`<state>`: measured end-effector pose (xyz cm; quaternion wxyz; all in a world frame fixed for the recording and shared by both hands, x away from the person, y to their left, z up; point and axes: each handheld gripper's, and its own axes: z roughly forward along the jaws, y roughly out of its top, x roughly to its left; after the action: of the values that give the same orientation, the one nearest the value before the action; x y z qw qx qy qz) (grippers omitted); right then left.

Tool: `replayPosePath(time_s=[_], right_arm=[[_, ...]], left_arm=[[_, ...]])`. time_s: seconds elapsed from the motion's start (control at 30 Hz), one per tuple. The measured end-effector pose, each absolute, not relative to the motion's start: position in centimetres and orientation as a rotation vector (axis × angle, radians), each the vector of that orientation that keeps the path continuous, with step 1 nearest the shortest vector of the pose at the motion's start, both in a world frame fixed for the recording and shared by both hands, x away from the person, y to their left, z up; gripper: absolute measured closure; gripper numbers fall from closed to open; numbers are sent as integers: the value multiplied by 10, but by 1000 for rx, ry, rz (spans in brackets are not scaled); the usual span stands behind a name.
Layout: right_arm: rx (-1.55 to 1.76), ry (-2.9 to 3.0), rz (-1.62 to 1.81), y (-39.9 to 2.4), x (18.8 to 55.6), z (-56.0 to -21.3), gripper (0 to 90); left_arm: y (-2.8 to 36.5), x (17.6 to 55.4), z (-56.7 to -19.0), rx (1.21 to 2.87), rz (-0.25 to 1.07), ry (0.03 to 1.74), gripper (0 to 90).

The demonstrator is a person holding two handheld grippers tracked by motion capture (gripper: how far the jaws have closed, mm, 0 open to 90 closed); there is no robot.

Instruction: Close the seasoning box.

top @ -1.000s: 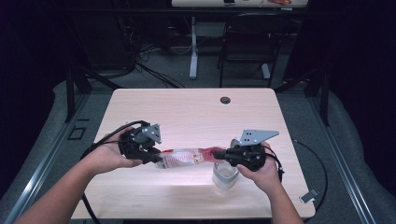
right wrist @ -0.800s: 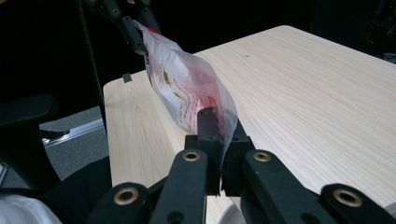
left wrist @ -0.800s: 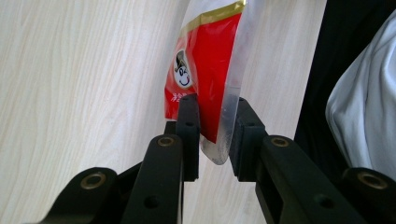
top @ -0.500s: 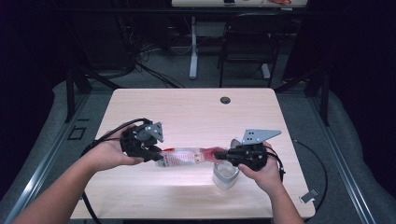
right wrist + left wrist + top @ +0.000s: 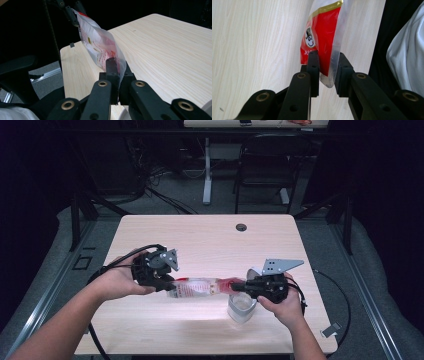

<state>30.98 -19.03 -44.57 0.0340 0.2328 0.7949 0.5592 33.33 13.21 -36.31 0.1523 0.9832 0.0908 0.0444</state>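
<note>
Little has shifted since a second ago: my left gripper (image 5: 327, 68) and right gripper (image 5: 117, 75) both pinch the snack packet (image 5: 200, 286), stretched above the table (image 5: 210, 235) beside the plastic cup (image 5: 241, 307), ready for tearing.

Wore no sleeves over either forearm. Carried two matte black grippers: left gripper (image 5: 167, 282) with a small grey plate (image 5: 170, 258) on top, right gripper (image 5: 239, 286) topped by a larger grey three-cornered plate (image 5: 280, 265) dotted with holes. Showed squared black jaws on jointed links, pinned with brass-ringed screws (image 5: 263, 96). Trailed a black cable (image 5: 125, 259) from each body.
</note>
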Motion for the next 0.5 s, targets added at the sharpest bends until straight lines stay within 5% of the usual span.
replayPosePath(time_s=[0.5], right_arm=[[743, 2434, 1741, -196, 311, -449, 897]], left_arm=[[122, 333, -355, 2854, 140, 238, 779]])
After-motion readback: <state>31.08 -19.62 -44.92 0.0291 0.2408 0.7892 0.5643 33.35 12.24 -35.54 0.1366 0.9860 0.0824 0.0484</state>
